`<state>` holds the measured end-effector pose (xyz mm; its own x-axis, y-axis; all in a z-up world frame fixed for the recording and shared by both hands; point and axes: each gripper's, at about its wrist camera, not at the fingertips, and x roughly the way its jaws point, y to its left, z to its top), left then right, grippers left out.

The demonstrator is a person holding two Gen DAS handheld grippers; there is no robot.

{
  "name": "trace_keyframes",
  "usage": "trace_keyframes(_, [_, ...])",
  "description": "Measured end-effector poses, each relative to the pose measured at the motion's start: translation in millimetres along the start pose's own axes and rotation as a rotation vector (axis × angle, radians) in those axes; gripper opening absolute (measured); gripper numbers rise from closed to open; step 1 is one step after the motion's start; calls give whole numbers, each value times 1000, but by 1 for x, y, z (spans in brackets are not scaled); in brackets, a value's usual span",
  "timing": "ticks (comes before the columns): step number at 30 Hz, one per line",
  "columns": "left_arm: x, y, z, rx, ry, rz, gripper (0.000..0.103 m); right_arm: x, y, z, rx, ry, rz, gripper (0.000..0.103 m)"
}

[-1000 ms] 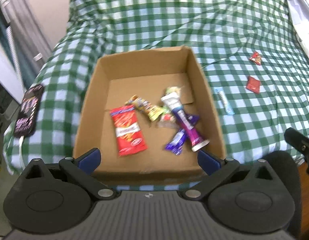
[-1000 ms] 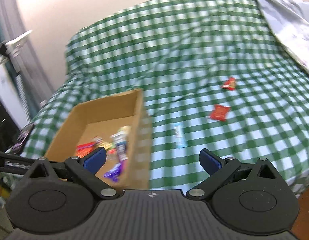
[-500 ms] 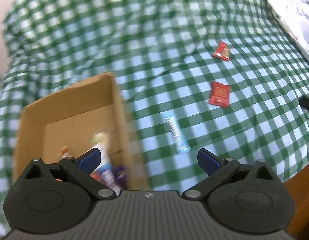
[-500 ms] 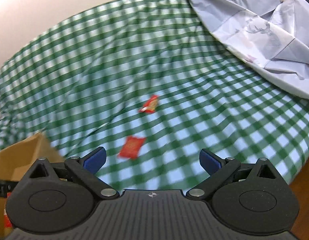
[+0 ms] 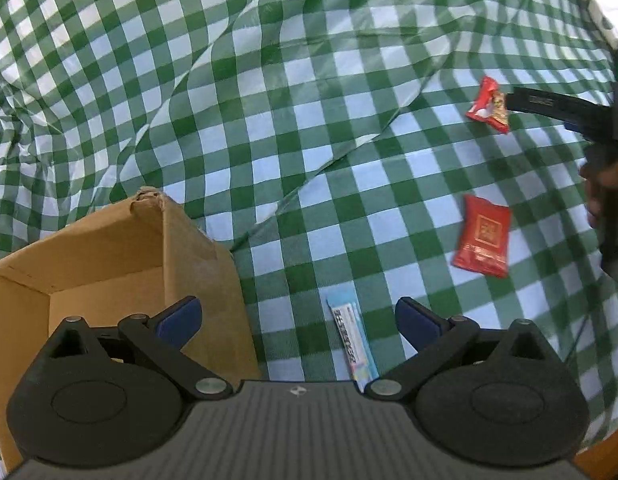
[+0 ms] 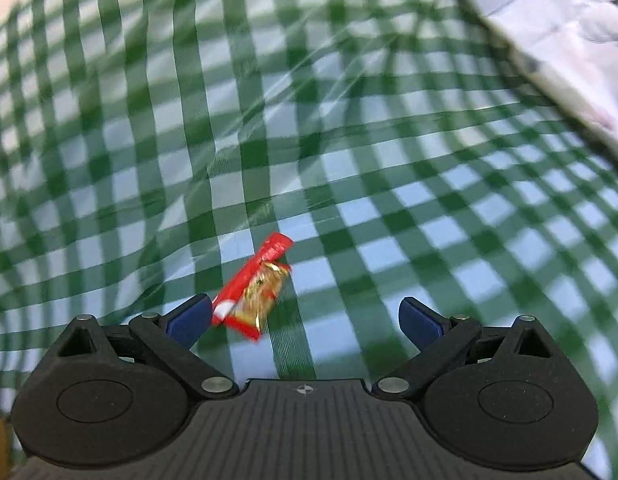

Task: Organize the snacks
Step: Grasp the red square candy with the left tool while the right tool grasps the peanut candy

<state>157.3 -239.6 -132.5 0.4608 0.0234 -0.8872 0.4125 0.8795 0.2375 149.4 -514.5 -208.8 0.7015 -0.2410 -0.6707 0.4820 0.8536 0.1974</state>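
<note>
Three snack packets—two red (image 5: 484, 236) (image 5: 489, 106), one blue (image 5: 353, 340)—and one cardboard box (image 5: 109, 248).

We see a woven cloth (image 5: 269, 128), matt and creased, in green check. The box (image 5: 109, 248) is matt brown cardboard, its corner frayed. The red packet (image 5: 483, 236) and the small wrapper (image 6: 255, 288) are glossy foil. The fingers (image 5: 179, 316) look like matt blue plastic on black links.
</note>
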Motion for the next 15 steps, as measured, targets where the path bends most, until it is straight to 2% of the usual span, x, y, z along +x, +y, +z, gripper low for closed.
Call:
trace_keyframes(4, [16, -8, 9, 16, 13, -10, 103, 49, 11, -1, -44, 54, -44, 99])
trace_keyframes(7, [23, -21, 14, 31, 13, -39, 103, 51, 9, -5, -137, 5, -121, 99])
trace_keyframes(9, [27, -33, 19, 48, 10, -77, 103, 44, -4, -4, -146, -16, -141, 100])
trace_keyframes(15, [49, -70, 43, 71, 52, -204, 103, 44, -24, 1, -230, 25, -51, 100])
